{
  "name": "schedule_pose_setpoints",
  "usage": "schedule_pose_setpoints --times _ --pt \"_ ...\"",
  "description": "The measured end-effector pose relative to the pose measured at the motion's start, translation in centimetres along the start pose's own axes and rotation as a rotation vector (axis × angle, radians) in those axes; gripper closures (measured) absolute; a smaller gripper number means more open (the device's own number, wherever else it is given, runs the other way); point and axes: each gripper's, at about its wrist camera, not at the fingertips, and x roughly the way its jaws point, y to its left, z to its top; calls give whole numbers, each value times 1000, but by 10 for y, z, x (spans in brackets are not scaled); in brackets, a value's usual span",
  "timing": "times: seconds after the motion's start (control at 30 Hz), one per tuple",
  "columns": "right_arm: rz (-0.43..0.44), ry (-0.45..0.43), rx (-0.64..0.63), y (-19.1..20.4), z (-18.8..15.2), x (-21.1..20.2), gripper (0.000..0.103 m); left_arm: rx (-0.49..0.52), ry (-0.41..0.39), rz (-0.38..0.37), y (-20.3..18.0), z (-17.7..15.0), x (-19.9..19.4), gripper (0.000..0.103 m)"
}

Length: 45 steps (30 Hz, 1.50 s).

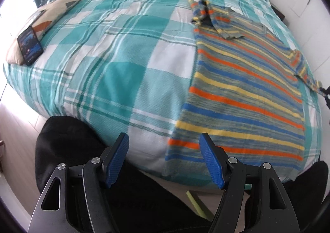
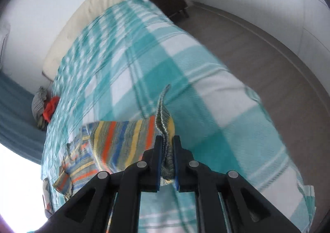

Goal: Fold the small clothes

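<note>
A striped knit top (image 1: 243, 88) in orange, blue, yellow and grey lies flat on the right side of the bed (image 1: 123, 72). Its far sleeve (image 1: 208, 14) is folded in over the chest. My left gripper (image 1: 165, 140) hangs open over the bed's near edge, just left of the hem, holding nothing. The other sleeve (image 1: 309, 80) stretches off to the right edge, where a dark gripper tip pinches it. In the right wrist view my right gripper (image 2: 167, 140) is shut on that sleeve's cuff (image 2: 165, 117), lifted above the blanket with the striped body (image 2: 121, 142) to its left.
A phone (image 1: 30, 46) rests on a patterned pillow (image 1: 41, 27) at the bed's left side. Crumpled clothes, one red (image 2: 50, 107), lie at the far end. Dark trousers (image 1: 86, 150) of the person stand at the near edge. Floor (image 2: 257, 51) and a dark nightstand (image 2: 173, 0) lie beyond the bed.
</note>
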Motion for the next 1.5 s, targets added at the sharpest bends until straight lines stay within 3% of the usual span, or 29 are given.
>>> schedule_pose_setpoints --times 0.07,0.1,0.17,0.23,0.33,0.4,0.43,0.5,0.53,0.57,0.63,0.77,0.83,0.97,1.1,1.17,1.2,1.23,1.3,1.33,1.4,1.5 --pt "14 -9 54 -22 -7 -1 94 57 -8 2 -19 2 -3 30" --pt "11 -25 60 -30 -10 -6 101 81 -17 3 -27 3 -6 30" --pt "-42 -80 5 -34 -13 -14 101 114 -30 3 -38 4 -11 30" --pt "-69 -58 -31 -38 -20 -8 101 136 -28 7 -45 5 -12 30" --pt "26 -8 15 -47 -26 4 99 141 -12 19 -46 3 -9 30" --pt "98 -13 51 -53 -27 4 89 132 -2 23 -45 2 -7 30" --pt "144 -5 83 -58 -28 4 68 128 3 24 -44 1 -6 30" --pt "228 3 151 -68 -29 10 49 119 18 22 -43 -1 -1 30" --pt "253 18 179 -71 -28 16 49 115 26 18 -43 -3 2 30" --pt "268 31 203 -74 -27 21 53 110 38 16 -43 -4 6 30" --pt "272 28 240 -77 -23 27 100 95 68 11 -44 -6 13 30" --pt "13 -80 169 -76 -33 -1 101 95 48 32 -43 -11 11 30" --pt "-66 -94 110 -71 -44 -5 102 107 51 52 -42 -14 15 30" --pt "-120 -93 100 -66 -53 3 102 144 74 84 -43 -12 24 30" --pt "-134 -100 76 -61 -49 6 101 197 -11 90 -50 11 8 30" --pt "-132 -102 24 -54 -50 1 90 220 -70 87 -58 33 -2 30" --pt "-140 -103 -1 -52 -53 -3 75 234 -108 78 -65 47 -8 30" --pt "-152 -110 -23 -51 -57 -9 53 247 -142 64 -72 61 -13 30" --pt "-211 -169 -75 -42 -69 -31 38 302 -228 14 -96 92 -22 24" --pt "-230 -193 -96 -39 -74 -41 37 342 -262 -3 -107 102 -22 15" --pt "-211 -223 -124 -30 -87 -62 37 470 -312 -9 -138 126 -4 13" --pt "-141 -242 -154 -16 -110 -83 36 601 -230 26 -170 157 62 20"
